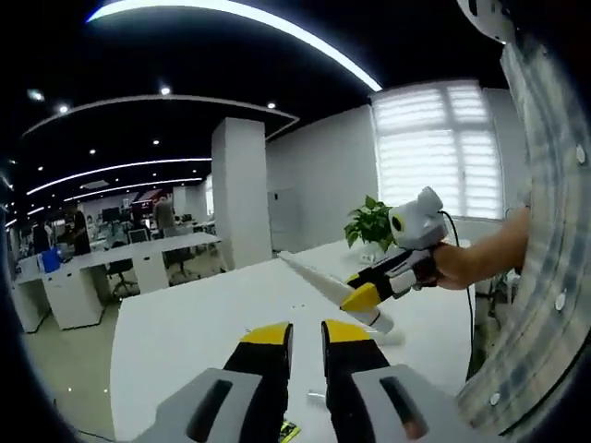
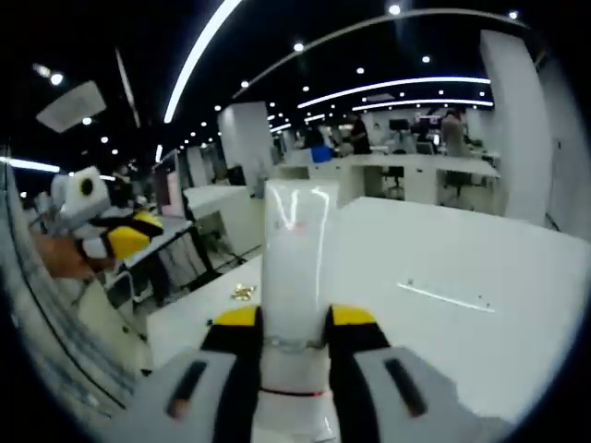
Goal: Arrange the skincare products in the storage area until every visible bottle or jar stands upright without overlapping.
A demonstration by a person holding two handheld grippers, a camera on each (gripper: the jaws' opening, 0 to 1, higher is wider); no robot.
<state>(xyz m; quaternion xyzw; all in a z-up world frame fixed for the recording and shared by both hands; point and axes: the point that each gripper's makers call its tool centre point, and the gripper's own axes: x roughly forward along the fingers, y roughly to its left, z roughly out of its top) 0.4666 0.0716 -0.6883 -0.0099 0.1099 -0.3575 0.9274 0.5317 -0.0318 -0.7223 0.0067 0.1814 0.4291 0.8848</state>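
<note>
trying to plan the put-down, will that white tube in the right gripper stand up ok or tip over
The white tube looks tall and narrow, so probably tippy upright. Its glossy skin may slip in the right gripper. It tapers flat at one end, so likely squeezable.

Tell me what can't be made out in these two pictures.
- White tube: its lower end is hidden between the right gripper jaws in the right gripper view; its print is blurred.
- Small yellowish thing on the table: too small to identify.
- Storage area and other products: outside both views.
</note>
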